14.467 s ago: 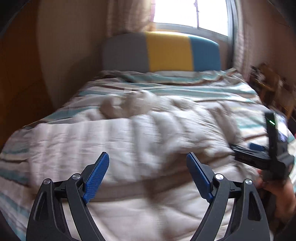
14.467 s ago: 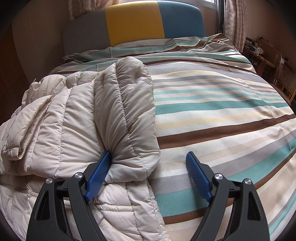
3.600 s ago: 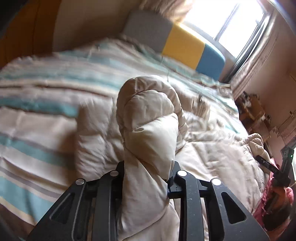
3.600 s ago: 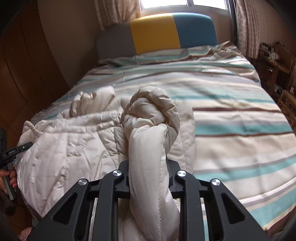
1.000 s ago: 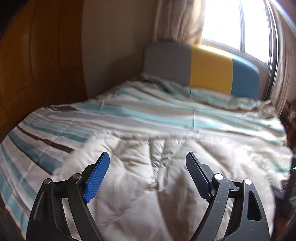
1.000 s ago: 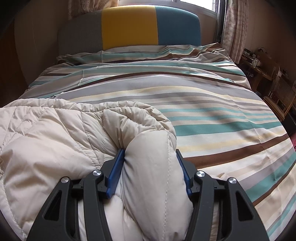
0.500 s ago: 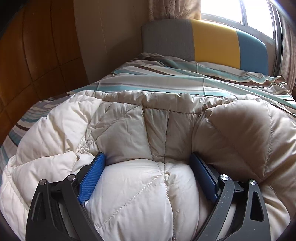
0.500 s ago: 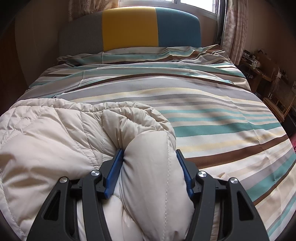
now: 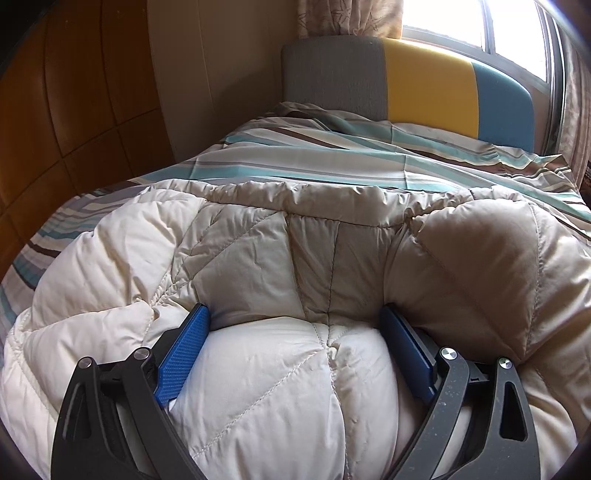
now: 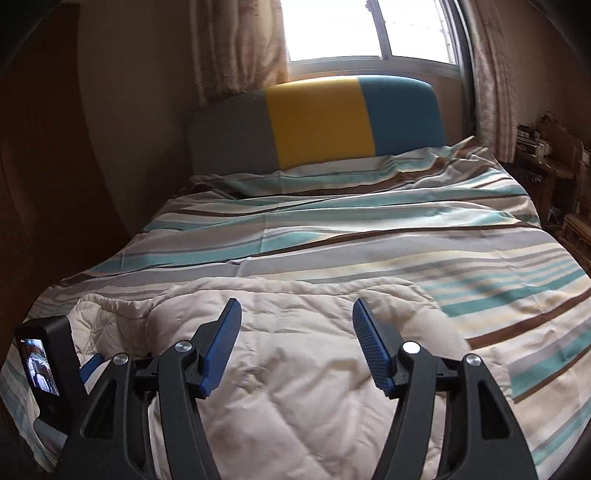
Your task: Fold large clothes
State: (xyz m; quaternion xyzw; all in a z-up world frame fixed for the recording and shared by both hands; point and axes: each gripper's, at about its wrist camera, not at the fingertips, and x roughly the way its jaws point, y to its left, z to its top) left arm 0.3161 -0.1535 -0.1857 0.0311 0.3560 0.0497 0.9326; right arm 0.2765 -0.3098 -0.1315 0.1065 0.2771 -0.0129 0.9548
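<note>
Left gripper (image 9: 291, 350), black frame with blue ribbed pads: jaws wide apart, pressed down into a bulging fold of the cream quilted down coat (image 9: 332, 258), padding swelling between and touching both pads.

Right gripper (image 10: 295, 343), same make: jaws apart, holding nothing, raised above the coat (image 10: 295, 387); slightly blurred.

Cream quilted down coat: spread in a folded heap across the near end of the bed, filling the near left corner and the near edge; far hem straight across the width, gathered seam along it.

Small black camera screen (image 10: 40, 363) of the left gripper: at the near left edge of the bed, beside the coat, seen from the right wrist.

Striped bedspread (image 10: 369, 229), teal, grey, cream and brown: bare from the coat's far hem up to the head of the bed, bare also along the right edge.

Padded headboard (image 10: 314, 122), grey, yellow and blue panels: upright at the far end.

Patterned beige curtains (image 10: 240, 44) and bright window (image 10: 369, 29): behind the headboard.
</note>
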